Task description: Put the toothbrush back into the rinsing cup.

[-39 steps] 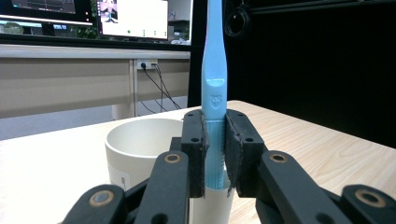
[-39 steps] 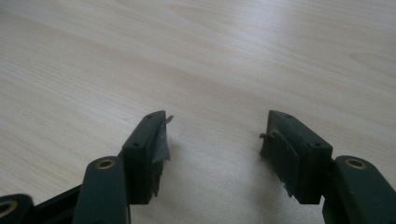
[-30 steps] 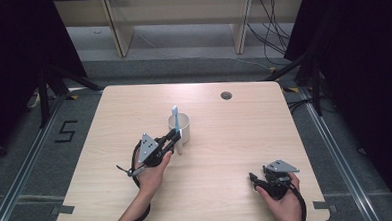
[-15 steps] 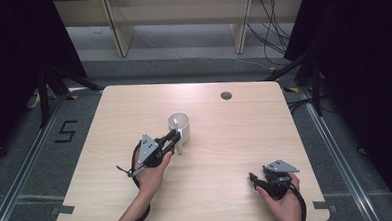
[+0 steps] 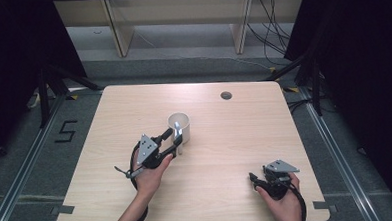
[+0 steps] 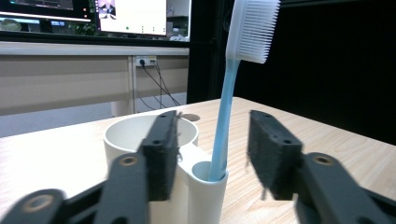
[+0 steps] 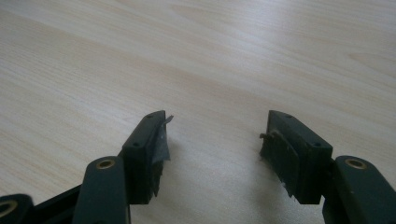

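Between the parted black jaws of the left gripper [image 6: 212, 161], a blue toothbrush [image 6: 225, 116] stands in the small side tube of a white cup holder [image 6: 187, 172], touched by neither pad in the left gripper view. The jaws stand wide, one pad in front of the cup's wall, the other clear to the far side of the handle. Judged from this, the placing step looks finished and the release is made; the next move calls for drawing the left gripper straight back without brushing the handle or tipping the holder.

The toothbrush runs nearly upright, its long axis vertical with a slight lean, white bristle head [image 6: 252, 28] at the top and handle end down in the tube. The bristles face sideways in that view.

From the high view, the holder [image 5: 179, 126] sits near the middle of the pale wooden table [image 5: 235, 139], with the left gripper [image 5: 173, 141] just beside it on the person's side. Well apart, near the table's front right edge, the right gripper [image 5: 257, 180] rests in the person's hand, its jaws wide over bare wood [image 7: 210, 70] and holding nothing.
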Tool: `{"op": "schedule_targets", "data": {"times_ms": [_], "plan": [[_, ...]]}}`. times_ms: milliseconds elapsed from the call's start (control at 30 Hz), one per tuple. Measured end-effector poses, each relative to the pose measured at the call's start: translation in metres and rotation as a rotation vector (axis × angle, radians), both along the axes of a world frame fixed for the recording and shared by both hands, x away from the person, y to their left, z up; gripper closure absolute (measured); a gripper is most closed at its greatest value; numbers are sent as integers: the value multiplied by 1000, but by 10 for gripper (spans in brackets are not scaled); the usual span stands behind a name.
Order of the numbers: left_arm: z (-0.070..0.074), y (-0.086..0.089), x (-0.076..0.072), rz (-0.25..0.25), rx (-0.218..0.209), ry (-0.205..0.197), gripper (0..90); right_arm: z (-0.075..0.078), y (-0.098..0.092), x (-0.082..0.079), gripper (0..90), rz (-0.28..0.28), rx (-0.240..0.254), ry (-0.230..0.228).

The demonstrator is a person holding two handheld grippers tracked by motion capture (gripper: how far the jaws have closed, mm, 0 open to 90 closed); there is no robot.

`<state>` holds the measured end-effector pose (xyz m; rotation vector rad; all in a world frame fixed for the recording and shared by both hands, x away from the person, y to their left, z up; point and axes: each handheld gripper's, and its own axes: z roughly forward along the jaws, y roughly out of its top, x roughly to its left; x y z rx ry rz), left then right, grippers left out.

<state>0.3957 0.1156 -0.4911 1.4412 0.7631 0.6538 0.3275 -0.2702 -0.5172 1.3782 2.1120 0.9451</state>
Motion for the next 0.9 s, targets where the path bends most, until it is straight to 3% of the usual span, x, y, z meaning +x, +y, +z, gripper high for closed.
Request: {"op": "schedule_targets", "data": {"times_ms": [600,900], "plan": [[7,12,-11,-27,20,11,385,0,0,0,401,2,-1,-2],[9,20,-18,-42,52,20,369,0,0,0,401,2,-1,-2]]}}
